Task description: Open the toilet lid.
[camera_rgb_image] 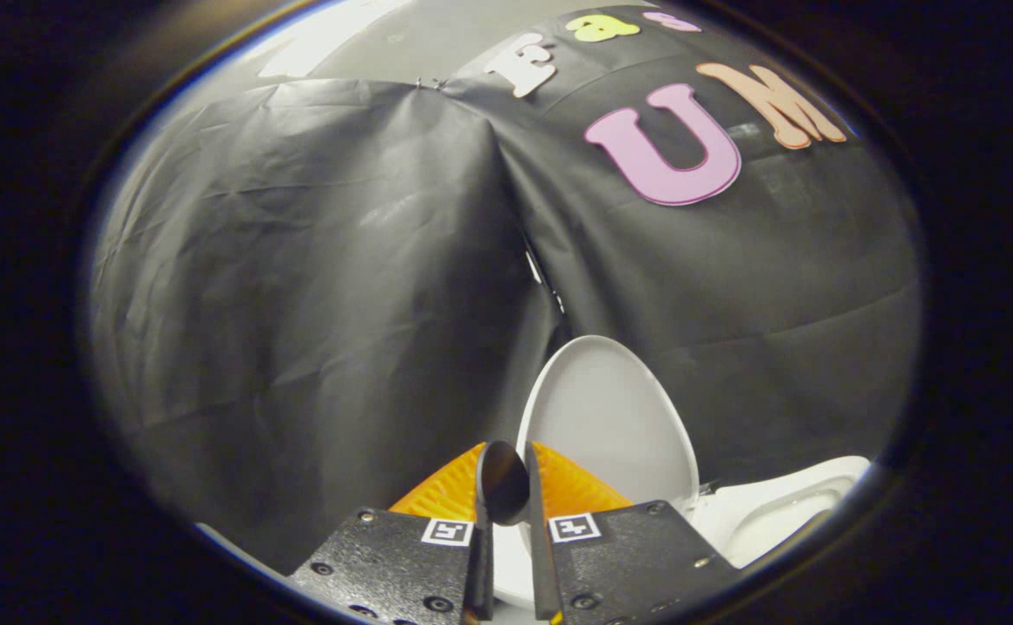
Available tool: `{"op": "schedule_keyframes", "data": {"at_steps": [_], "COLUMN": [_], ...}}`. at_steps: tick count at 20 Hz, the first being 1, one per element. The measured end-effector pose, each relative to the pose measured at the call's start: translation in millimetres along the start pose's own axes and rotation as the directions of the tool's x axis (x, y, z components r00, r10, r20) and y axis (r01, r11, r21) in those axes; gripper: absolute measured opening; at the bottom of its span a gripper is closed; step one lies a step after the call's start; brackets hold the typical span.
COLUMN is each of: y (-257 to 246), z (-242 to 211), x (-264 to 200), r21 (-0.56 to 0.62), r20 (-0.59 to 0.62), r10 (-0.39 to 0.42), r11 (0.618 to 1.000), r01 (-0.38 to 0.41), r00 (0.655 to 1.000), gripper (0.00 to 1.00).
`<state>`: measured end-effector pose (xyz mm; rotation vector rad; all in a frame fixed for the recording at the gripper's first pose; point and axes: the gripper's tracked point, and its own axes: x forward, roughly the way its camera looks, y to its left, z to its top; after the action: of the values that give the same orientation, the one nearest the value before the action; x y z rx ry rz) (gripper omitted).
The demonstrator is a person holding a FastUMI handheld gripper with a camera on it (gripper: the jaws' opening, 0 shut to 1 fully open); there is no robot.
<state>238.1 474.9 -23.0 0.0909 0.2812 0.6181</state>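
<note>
White toilet lid [610, 417] stands raised beyond the bowl [775, 512], tongs [506, 486] nearly together, gripping nothing, so lifting looks done; next, back away.

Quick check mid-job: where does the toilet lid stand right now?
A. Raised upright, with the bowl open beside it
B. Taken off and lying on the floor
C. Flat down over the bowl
A: the white toilet lid stands raised just beyond the fingers of the hand-held gripper, which sit nearly closed with only a narrow gap between them, and the open toilet bowl shows beside it.
</note>
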Motion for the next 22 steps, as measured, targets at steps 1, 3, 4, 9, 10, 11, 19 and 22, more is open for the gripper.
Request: {"op": "schedule_keyframes", "data": {"at_steps": [1,3,4,9,10,11,19,22], "y": [2.5,3.7,7.3,5.8,12.1,16.1,-33.3,-58.5], "z": [-2.1,-1.5,-0.1,11.4,17.3,25.5,95.2,105.1], "x": [3.0,6.5,5.4,-6.9,-16.8,-26.3,-90.1,-115.5], "r21": [-0.013,-0.055,-0.078,-0.101,-0.088,-0.081,-0.13,-0.153], "r20": [-0.013,-0.023,-0.028,0.028,0.058,0.093,0.241,0.244], "r10": [0.006,-0.012,-0.025,-0.017,0.013,0.022,-0.087,-0.13], "r11": [1.0,0.998,0.997,0.995,0.996,0.997,0.984,0.973], "r01": [-0.006,0.011,0.023,0.019,-0.007,-0.015,0.121,0.171], "r00": [1.0,1.0,0.999,0.999,0.998,0.995,0.967,0.961], "gripper": [0.17,0.19,0.19,0.41,0.46,0.52,0.62,0.62]}}
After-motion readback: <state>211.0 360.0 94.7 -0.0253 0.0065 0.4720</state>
